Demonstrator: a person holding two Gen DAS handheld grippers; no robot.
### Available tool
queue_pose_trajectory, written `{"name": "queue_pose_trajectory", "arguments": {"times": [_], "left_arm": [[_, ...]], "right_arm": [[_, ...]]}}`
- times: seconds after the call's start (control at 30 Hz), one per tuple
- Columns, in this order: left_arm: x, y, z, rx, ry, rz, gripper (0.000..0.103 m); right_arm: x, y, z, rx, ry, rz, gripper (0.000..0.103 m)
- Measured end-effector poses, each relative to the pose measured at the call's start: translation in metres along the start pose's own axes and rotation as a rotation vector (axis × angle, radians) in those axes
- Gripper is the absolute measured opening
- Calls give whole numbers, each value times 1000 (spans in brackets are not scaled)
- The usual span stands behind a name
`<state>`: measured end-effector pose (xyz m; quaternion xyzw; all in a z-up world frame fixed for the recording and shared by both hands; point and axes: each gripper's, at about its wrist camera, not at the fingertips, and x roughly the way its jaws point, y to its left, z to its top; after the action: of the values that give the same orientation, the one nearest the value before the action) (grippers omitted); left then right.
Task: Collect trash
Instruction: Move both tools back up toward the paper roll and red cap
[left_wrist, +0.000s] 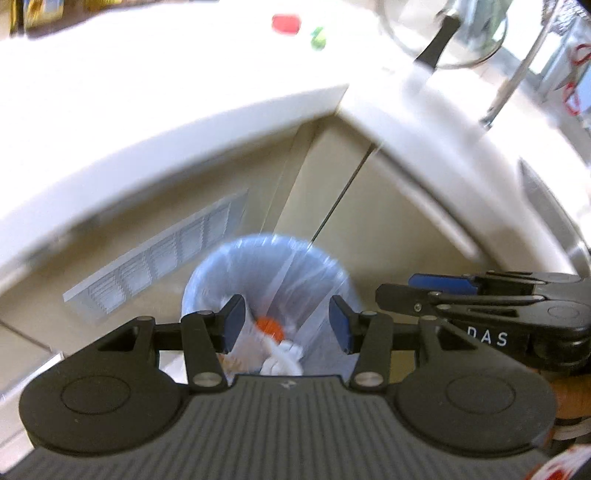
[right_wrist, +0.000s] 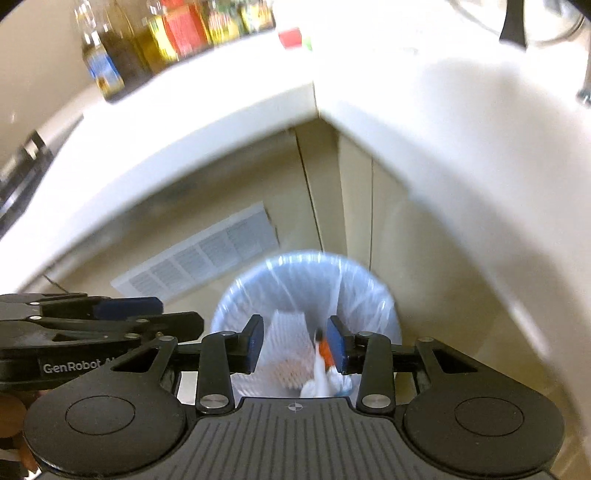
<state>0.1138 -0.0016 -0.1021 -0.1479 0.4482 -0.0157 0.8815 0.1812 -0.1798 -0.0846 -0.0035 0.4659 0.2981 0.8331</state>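
A round trash bin (left_wrist: 266, 266) lined with a clear bluish bag stands on the floor in the corner under the white counter; it also shows in the right wrist view (right_wrist: 306, 280). Inside lie white crumpled trash (left_wrist: 284, 358), an orange piece (left_wrist: 269, 326) and white foam netting (right_wrist: 288, 343). My left gripper (left_wrist: 286, 325) is open and empty above the bin. My right gripper (right_wrist: 295, 345) is open above the bin; an orange and white scrap (right_wrist: 323, 350) sits by its right pad, and I cannot tell whether they touch. Each gripper shows in the other's view (left_wrist: 480, 295) (right_wrist: 92, 321).
White counter (left_wrist: 147, 122) wraps the corner above beige cabinet doors (left_wrist: 369, 206). A white vent grille (left_wrist: 159, 258) is low on the left cabinet. A red item (left_wrist: 286, 24) and a green item (left_wrist: 318, 38) lie on the counter. Bottles (right_wrist: 147, 40) stand at the back.
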Motion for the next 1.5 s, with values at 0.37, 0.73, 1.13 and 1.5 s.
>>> {"name": "queue_pose_trajectory", "arguments": {"times": [0.37, 0.73, 1.13, 1.5], "left_arm": [[-67, -12, 55, 69, -179, -35, 46], [-94, 0, 83, 106, -247, -17, 46], [-101, -3, 93, 145, -273, -32, 46], [-98, -3, 94, 163, -261, -32, 46]], "right_arm": [[-69, 16, 42, -19, -206, -49, 53], [-95, 13, 56, -14, -279, -103, 61], [-105, 11, 60, -28, -297, -141, 63], [-105, 3, 58, -28, -289, -169, 63]]}}
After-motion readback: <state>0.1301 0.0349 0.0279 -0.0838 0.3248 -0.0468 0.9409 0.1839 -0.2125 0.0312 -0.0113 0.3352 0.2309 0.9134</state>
